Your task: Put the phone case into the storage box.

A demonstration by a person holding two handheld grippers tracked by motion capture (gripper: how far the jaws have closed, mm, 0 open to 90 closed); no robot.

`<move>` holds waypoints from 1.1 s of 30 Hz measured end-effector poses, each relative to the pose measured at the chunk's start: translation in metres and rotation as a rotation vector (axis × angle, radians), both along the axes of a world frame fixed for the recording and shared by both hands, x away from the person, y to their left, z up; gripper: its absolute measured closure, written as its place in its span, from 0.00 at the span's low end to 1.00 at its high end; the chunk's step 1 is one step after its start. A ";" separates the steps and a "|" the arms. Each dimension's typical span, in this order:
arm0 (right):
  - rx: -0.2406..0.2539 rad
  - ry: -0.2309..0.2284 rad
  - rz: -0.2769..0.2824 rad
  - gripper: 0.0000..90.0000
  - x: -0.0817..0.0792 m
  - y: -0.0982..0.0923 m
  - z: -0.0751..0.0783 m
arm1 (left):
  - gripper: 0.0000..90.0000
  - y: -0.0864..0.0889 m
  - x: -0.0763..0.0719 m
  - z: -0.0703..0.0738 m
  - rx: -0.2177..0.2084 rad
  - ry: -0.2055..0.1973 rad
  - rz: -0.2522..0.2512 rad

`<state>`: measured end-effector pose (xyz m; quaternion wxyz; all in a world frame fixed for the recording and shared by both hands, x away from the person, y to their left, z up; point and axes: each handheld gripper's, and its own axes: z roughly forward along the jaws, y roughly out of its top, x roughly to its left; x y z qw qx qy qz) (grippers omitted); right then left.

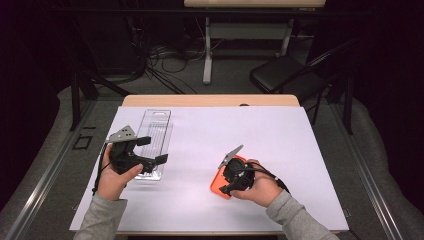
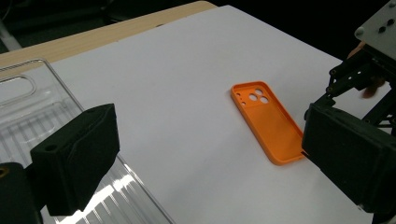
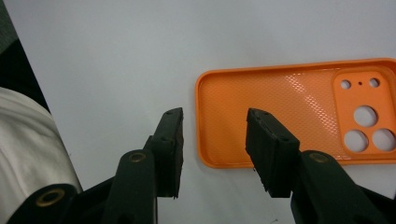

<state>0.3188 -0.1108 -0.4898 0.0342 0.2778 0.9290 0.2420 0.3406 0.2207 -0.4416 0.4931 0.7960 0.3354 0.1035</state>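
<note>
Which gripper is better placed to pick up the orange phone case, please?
Right: the right gripper straddles the orange phone case's end, jaws open. The left gripper hovers over the clear tray.

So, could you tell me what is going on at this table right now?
A person holds a gripper in each hand. The right gripper is poised at the end of an orange phone case lying inside-up on the white sheet, fingers open astride its edge. The left gripper hovers open over a clear plastic tray.
</note>
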 end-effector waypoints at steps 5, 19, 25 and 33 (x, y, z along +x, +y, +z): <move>-0.053 0.001 0.027 0.66 0.001 0.007 0.000 | 0.05 0.001 0.000 0.000 -0.001 0.004 0.002; -0.159 0.027 0.058 0.72 0.001 0.020 -0.008 | 0.05 0.005 0.001 -0.001 -0.003 0.008 0.011; -0.188 0.087 0.043 0.76 0.003 0.023 -0.011 | 0.05 0.006 0.001 -0.001 -0.007 0.010 0.013; -0.230 0.084 0.070 0.81 0.001 0.027 -0.015 | 0.05 0.009 0.001 0.000 -0.011 0.006 0.019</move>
